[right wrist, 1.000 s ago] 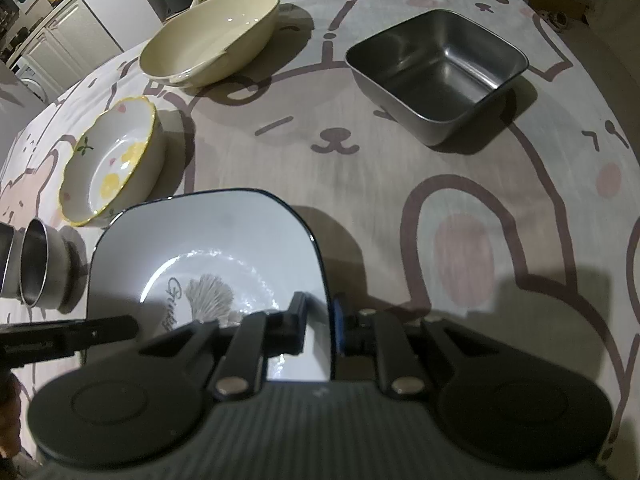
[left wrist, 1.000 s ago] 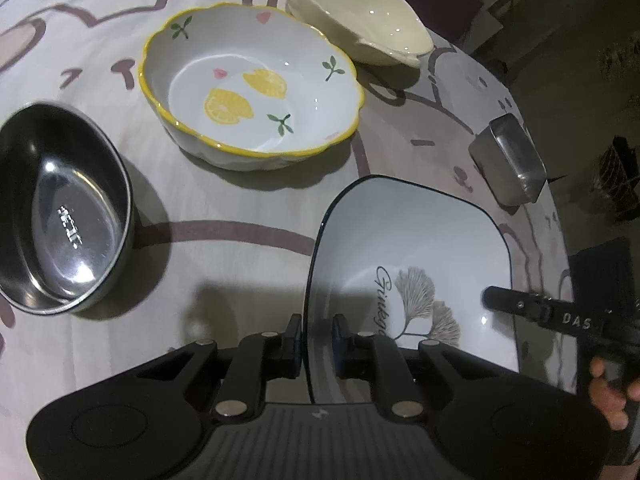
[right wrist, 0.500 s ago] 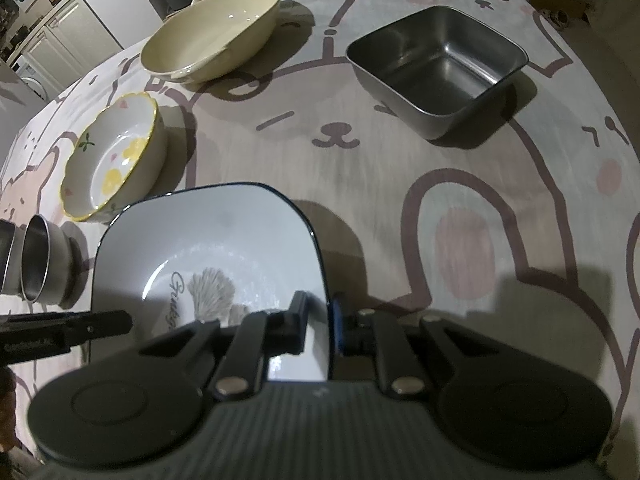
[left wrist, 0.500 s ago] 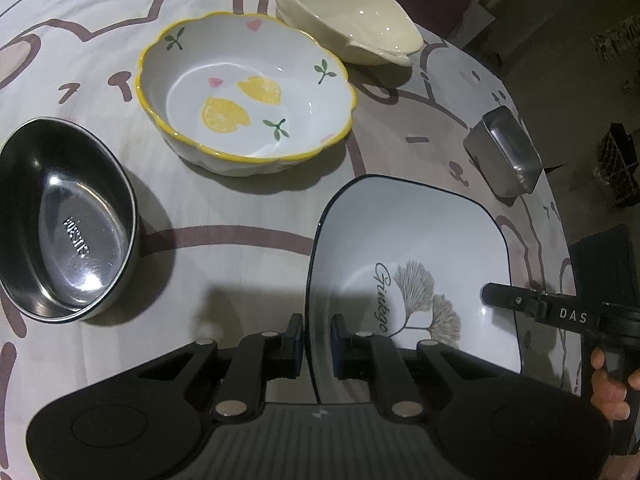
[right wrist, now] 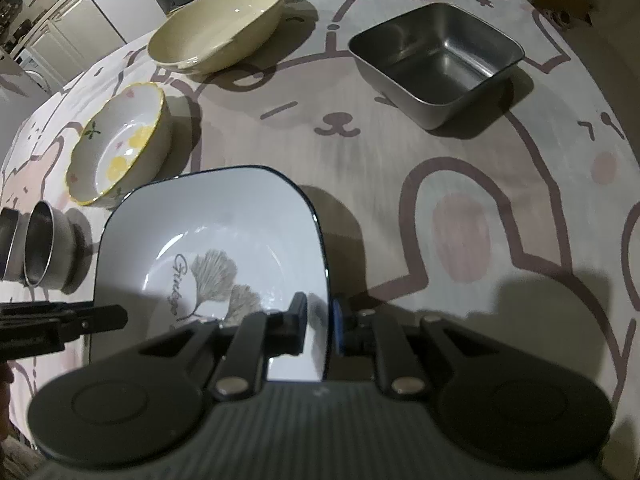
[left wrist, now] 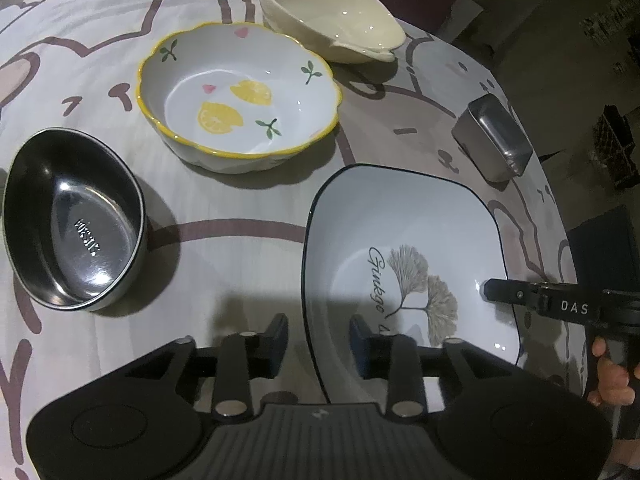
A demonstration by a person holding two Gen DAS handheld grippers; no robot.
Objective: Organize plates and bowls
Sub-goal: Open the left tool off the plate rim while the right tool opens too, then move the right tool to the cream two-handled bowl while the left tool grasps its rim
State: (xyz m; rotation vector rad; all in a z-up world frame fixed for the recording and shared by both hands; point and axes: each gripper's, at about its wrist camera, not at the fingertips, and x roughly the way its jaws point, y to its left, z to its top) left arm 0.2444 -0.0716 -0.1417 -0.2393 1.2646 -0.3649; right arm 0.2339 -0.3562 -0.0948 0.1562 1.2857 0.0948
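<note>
A square white plate (left wrist: 400,232) with a dark rim and a ginkgo print lies flat, low over the bear-print tablecloth (left wrist: 240,248). My left gripper (left wrist: 318,336) straddles the plate's left rim. Its jaws are opening and stand clear of the rim on both sides. My right gripper (right wrist: 320,316) is shut on the right rim of the plate (right wrist: 224,220). Further back stand a lemon-print bowl (left wrist: 240,92), a cream handled dish (left wrist: 332,12), a round steel bowl (left wrist: 68,220) and a square steel container (right wrist: 436,56).
The table edge curves off just behind the square steel container (left wrist: 496,144), with dark floor beyond. A hand (left wrist: 612,376) holds the right gripper's handle. In the right wrist view, a second steel rim (right wrist: 6,244) shows left of the round steel bowl (right wrist: 40,248).
The left gripper's jaws have parted from the plate's left rim, which they pinched before. The right gripper still pinches the right rim, and the plate has barely moved.
</note>
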